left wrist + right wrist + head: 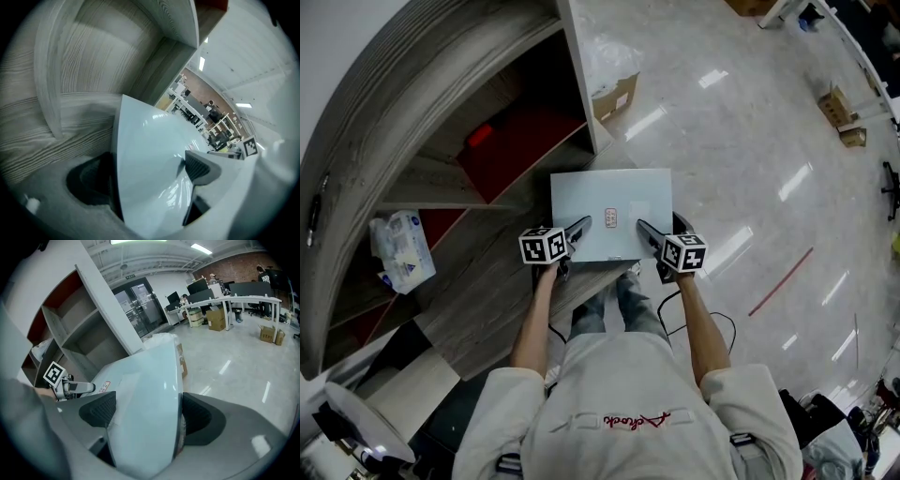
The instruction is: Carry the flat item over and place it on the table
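Hanging level in front of the person, the pale flat box (a small label on its top) is pinched along its near edge, with the left tongs and right tongs each clamped on it. This looks like the carry step, and the next move calls for turning toward a surface, none of which is close by. The wooden shelf unit crowds the box's left corner, while the glossy floor to the right lies open.

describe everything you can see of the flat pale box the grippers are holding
The flat pale box is a thin, pale blue-white rectangle, glossy as if plastic-wrapped, with a small red-printed label near its near edge. It is held roughly level, the left gripper and right gripper each clamping that near edge.
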